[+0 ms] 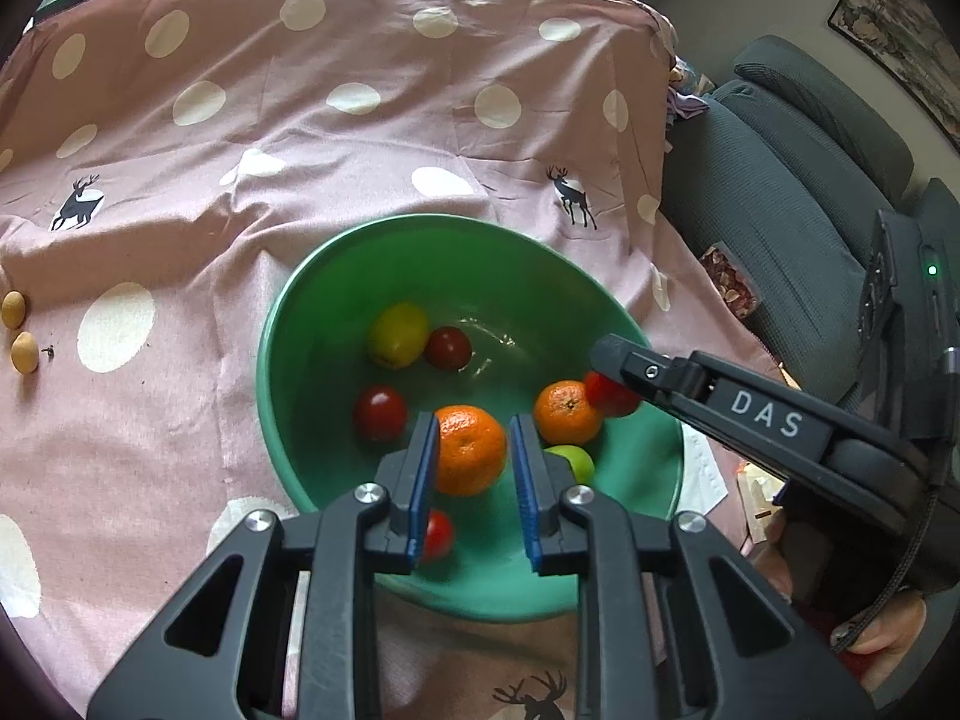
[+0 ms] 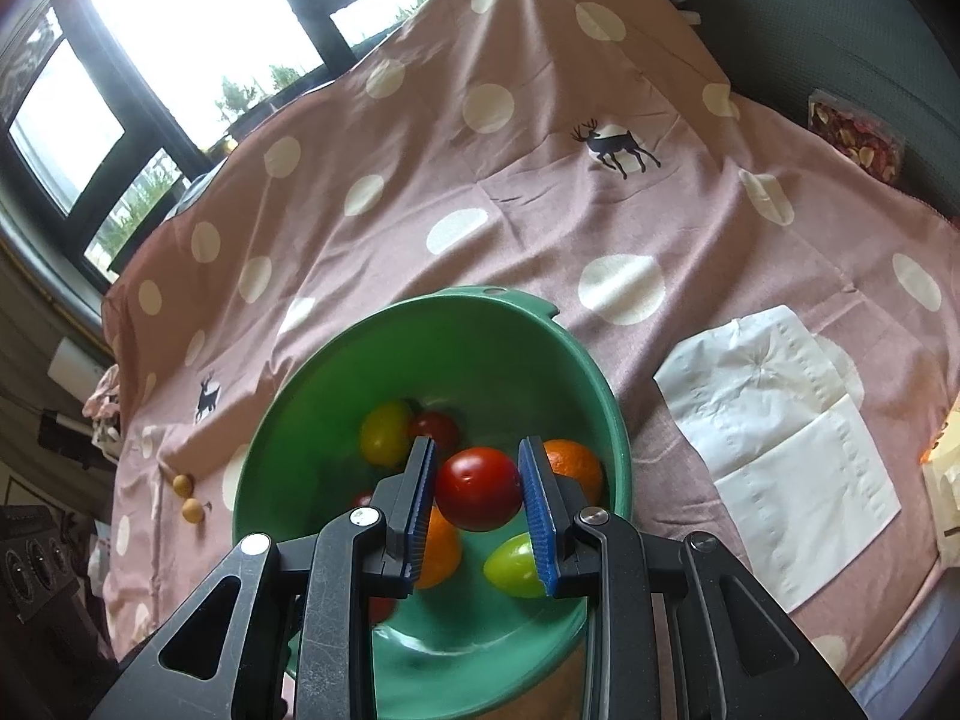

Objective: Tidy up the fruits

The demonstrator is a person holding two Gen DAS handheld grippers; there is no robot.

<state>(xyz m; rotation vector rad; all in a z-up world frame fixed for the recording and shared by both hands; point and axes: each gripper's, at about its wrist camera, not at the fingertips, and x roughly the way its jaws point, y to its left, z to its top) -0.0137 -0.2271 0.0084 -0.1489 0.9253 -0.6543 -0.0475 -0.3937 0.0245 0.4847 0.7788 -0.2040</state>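
1. A deep green bowl (image 1: 282, 354) is seen on a pink cloth (image 1: 300, 168) printed with white dots and dark deer; glossy fruits lie loose on its bottom.
2. The left gripper (image 1: 471, 450) is held over the bowl, its blue-padded jaws closed on a mandarin (image 1: 471, 447) with a pitted orange skin.
3. The right gripper (image 2: 477, 489) is closed on a smooth red tomato (image 2: 477, 489) above the bowl's near side; in the left wrist view its black finger reaches in from the right.
4. Counted in the left wrist view: two mandarins, the second (image 1: 564, 420) beside the right gripper's tip; four red tomatoes, the held one included; one yellow-green fruit (image 1: 397, 335) at the back; one green fruit (image 1: 573, 462) partly hidden behind the left gripper's right jaw.
5. Two small tan nuts (image 1: 18, 330) lie on the cloth well left of the bowl.
6. White paper napkins (image 2: 780, 420) are spread to the bowl's right, and a grey sofa (image 1: 780, 192) stands beyond the cloth's edge.
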